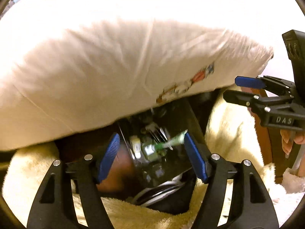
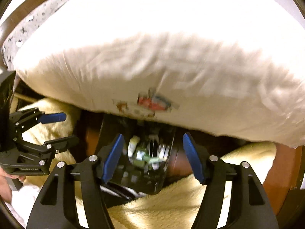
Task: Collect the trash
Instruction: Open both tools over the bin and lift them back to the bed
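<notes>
A black bin (image 1: 188, 118) (image 2: 165, 173) stands between bed and wood, holding green and white wrappers (image 1: 152, 148) (image 2: 141, 156). A green-white wrapper piece (image 1: 175, 141) lies by my left gripper's right pad. My left gripper (image 1: 151, 156) is open over the bin and empty; it also shows in the right wrist view (image 2: 63, 127). My right gripper (image 2: 152, 156) is open above the bin and empty; it also shows in the left wrist view (image 1: 230, 88). A big white pillow (image 1: 114, 66) (image 2: 152, 57) hangs over the bin and hides its far part.
A cream fleece blanket (image 1: 234, 133) (image 2: 162, 210) surrounds the bin. Brown wooden furniture (image 1: 265, 139) (image 2: 282, 175) stands on the right. White cables (image 1: 158, 192) lie in front of the bin. A grey patterned sheet (image 2: 28, 24) shows behind the pillow.
</notes>
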### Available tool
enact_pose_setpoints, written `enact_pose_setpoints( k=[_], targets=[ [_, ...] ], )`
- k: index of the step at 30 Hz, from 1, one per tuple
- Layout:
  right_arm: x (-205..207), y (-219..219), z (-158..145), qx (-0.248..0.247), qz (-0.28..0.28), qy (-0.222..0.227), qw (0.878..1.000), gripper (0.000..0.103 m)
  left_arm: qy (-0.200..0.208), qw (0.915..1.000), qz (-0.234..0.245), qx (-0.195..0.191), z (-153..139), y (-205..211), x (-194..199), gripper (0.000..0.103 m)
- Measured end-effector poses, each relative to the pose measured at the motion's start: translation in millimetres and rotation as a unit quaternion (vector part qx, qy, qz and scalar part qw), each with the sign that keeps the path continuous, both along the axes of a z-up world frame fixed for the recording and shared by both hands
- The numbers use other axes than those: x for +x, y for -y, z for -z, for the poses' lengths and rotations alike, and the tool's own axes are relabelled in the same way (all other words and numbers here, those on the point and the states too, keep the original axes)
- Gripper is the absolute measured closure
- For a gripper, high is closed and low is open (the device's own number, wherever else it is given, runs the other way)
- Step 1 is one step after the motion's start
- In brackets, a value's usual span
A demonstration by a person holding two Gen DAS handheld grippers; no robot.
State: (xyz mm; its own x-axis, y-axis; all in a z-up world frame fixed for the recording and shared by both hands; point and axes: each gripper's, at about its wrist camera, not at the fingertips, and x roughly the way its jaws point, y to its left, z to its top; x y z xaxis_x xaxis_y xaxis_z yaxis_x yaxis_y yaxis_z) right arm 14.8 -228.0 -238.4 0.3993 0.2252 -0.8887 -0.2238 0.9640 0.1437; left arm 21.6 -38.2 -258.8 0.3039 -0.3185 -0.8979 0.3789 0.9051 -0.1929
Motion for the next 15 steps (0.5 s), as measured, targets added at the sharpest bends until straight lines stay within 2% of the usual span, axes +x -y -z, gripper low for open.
enact_pose_setpoints(
  k=[4,9,15],
  targets=[
    [5,11,-42,0.008,0.012,0.061,0.998,0.028,0.06,0.9981,-0.007,-0.01,-45,-7,4,0.029],
    [23,18,-83,0.006,0.023,0.122,0.992,0.026,0.118,0.9928,-0.014,-0.016,-93,-19,22,0.026],
    [63,24,-102,0.002,0.035,0.146,0.989,0.026,0.151,0.9883,-0.017,-0.014,-117,-21,57,0.025]
  ],
)
